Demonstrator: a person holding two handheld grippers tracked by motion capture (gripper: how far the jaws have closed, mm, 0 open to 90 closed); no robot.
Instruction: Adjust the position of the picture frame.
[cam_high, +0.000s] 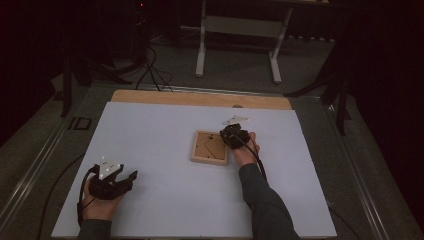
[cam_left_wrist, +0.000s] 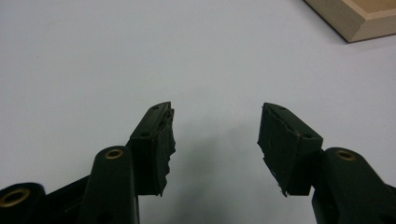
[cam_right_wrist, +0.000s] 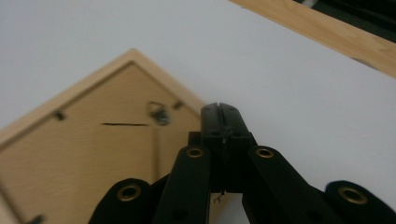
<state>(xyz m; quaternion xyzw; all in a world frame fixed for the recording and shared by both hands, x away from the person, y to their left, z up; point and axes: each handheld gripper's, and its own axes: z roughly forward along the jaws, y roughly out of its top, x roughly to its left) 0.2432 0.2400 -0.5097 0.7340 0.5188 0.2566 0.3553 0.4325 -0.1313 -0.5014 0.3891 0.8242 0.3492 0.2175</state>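
A light wooden picture frame (cam_high: 210, 147) lies back side up near the middle of the white table sheet (cam_high: 165, 195). Its back panel (cam_right_wrist: 88, 158) carries a small metal hanger (cam_right_wrist: 159, 113) and turn clips. My right gripper (cam_high: 231, 134) hovers at the frame's right edge, jaws shut with nothing between them; in the right gripper view its tips (cam_right_wrist: 219, 109) sit over the frame's corner. My left gripper (cam_high: 131, 177) rests at the near left of the sheet, jaws open and empty (cam_left_wrist: 215, 135). A corner of the frame (cam_left_wrist: 359, 16) shows at the top right of the left gripper view.
A bare wooden strip (cam_high: 200, 98) runs along the table's far edge. Beyond it stand a white metal stand (cam_high: 240, 30) and cables on the grey floor. The room around is dark.
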